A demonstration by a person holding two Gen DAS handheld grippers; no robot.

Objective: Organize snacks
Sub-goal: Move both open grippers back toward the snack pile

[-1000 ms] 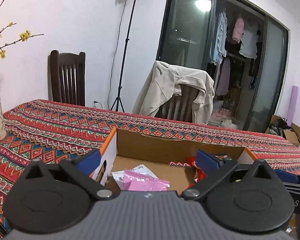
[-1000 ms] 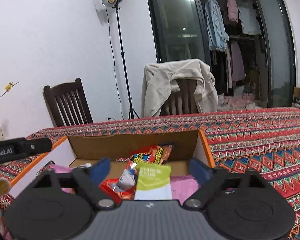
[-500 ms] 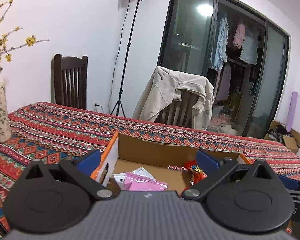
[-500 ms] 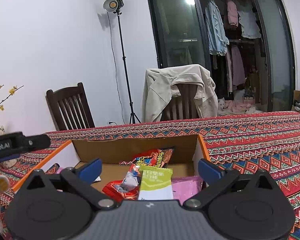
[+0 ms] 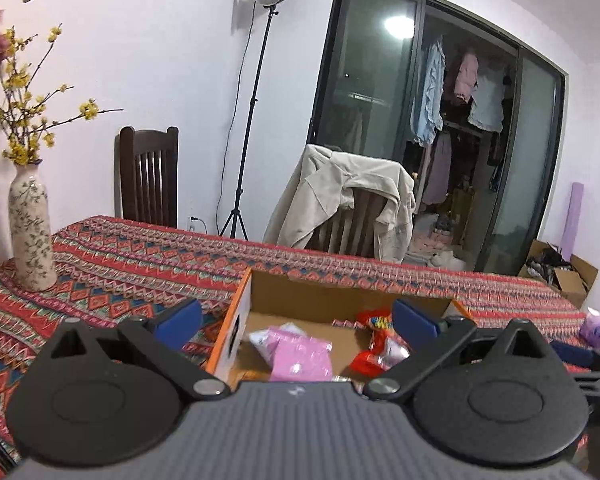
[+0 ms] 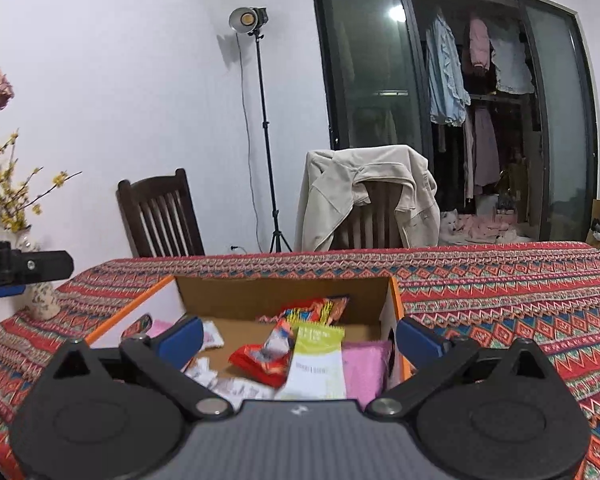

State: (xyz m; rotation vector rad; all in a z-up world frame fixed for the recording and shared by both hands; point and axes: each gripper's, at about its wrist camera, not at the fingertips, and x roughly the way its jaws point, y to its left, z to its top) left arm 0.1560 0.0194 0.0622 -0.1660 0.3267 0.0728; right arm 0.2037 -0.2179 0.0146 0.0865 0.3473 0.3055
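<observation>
Gaping empty, right gripper [image 6: 298, 334] and left gripper [image 5: 296, 318] hide near edge of open brown cardboard box [image 6: 284, 294]; blurred snack packets [image 6: 320, 354] ahead, labels unreadable.

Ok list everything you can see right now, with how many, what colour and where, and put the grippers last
cardboard box: one, brown with orange rim, on the table, open
snack packets: several, green-white, red, pink, white, inside the box
tablecloth: one, red patterned, over the table
vase: one, cream floral, far left on the table, yellow blossoms
chairs: two, dark wood, behind the table
jacket: one, beige, draped on right chair
light stand: one, black, by the wall
hanging clothes: several, blue, pink, white, behind glass doors
left gripper: open, empty
right gripper: open, empty
</observation>
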